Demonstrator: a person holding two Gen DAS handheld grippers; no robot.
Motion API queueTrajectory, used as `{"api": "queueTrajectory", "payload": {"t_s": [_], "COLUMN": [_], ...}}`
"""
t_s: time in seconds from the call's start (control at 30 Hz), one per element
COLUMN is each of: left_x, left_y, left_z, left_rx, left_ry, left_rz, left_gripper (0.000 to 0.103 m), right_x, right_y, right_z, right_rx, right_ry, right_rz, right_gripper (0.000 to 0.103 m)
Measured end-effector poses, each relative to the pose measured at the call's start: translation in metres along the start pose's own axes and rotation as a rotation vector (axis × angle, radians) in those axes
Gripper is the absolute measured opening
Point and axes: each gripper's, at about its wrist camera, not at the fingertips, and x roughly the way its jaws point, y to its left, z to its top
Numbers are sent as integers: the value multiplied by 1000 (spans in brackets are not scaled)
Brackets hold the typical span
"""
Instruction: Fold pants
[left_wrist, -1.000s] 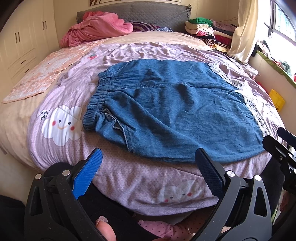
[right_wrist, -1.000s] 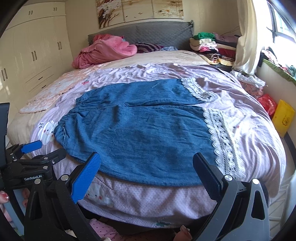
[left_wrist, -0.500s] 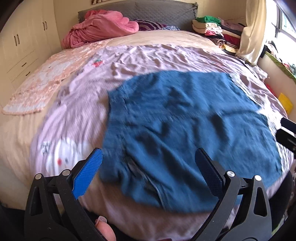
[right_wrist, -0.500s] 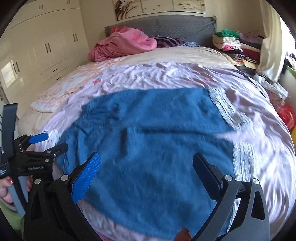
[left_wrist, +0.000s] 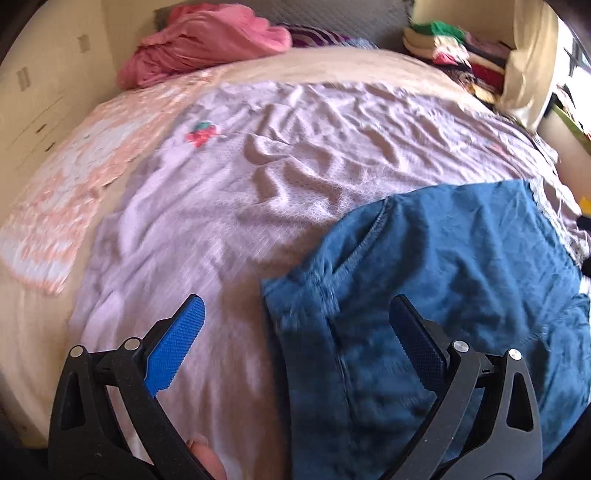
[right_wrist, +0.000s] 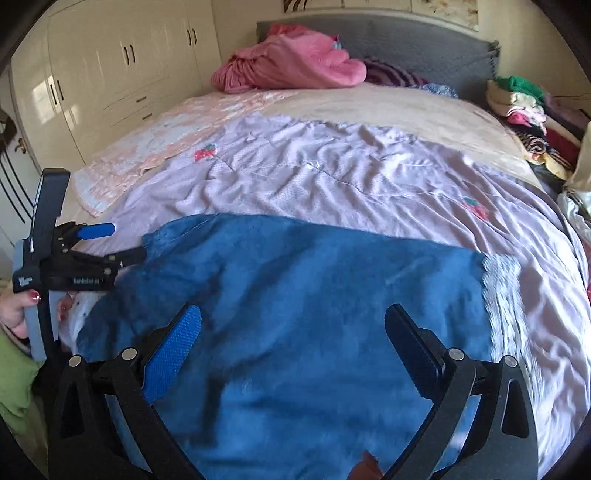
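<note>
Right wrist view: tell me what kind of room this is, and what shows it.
Most likely a home bedroom. A wide bed with a grey padded headboard fills the view, built-in cream wardrobes line the wall, and a stack of folded clothes sits beside the bed. Blue pants lie spread on it.

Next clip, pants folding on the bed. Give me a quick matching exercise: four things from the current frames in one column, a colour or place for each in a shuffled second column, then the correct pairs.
Things:
1. pants
2. bundled blanket
3. lace trim
4. stack of folded clothes

Descriptions:
A. pink, heaped against the headboard
B. white, along the right-hand edge of the denim
C. blue denim, spread on the lilac bedspread under both open grippers
D. piled at the bed's far right corner, green piece on top

Pairs: 1-C, 2-A, 3-B, 4-D
</note>
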Motion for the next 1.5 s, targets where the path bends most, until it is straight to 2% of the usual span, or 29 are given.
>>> {"api": "queueTrajectory", "payload": {"t_s": [0.07, 0.13, 0.2, 0.27, 0.3, 0.4, 0.57, 0.77, 0.8, 0.83, 0.87, 0.9, 0.93, 1.03, 1.2, 1.37, 1.5], "left_x": [15, 29, 36, 43, 49, 50, 28, -4, -10, -12, -15, -18, -19, -15, -23, -53, -80], "left_y": [1, 1, 0, -5, -6, -5, 0, -4, -5, -6, -7, -8, -10, -9, -5, -5, -10], "left_z": [6, 12, 15, 17, 17, 20, 20, 18, 17, 18, 17, 17, 17, 16, 12, 1, -19], "left_rx": [26, 45, 69, 109, 119, 109, 102, 134, 142, 148, 157, 165, 173, 176, 169, 143, 157], "left_ry": [5, 11, 5, 13, 38, 34, -18, -89, -99, -103, -109, -119, -119, -117, -144, -209, -266], "left_rz": [-23, -59, -95, -137, -141, -194, -275, -321, -322, -324, -323, -318, -309, -249, -219, -266, -289], "left_gripper": [87, 65, 54, 38, 26, 6, 4, 3, 4, 4, 4, 4, 4, 4, 4, 4, 4], "right_x": [17, 33, 51, 66, 73, 93, 123, 143, 145, 148, 151, 152, 151, 133, 72, 7, -42], "right_y": [-2, -4, -8, -11, -12, -15, -11, 1, 6, 10, 16, 19, 23, 28, 25, 38, 55], "right_z": [12, 23, 33, 41, 44, 51, 58, 69, 69, 69, 68, 66, 64, 59, 53, 37, 5], "right_rx": [-44, -81, -103, -127, -142, -188, -273, -352, -378, -402, -430, -438, -440, -440, -355, -298, -279], "right_ry": [21, 39, 73, 97, 109, 144, 217, 213, 210, 214, 231, 246, 250, 212, 93, 2, -38], "right_rz": [-17, -25, -5, -2, -4, -8, 14, 82, 97, 103, 123, 151, 170, 162, 143, 122, 110], "right_gripper": [99, 99, 99, 99, 99, 99, 99, 97, 91, 72, 61, 41, 27, 6, 4, 4, 4]}}
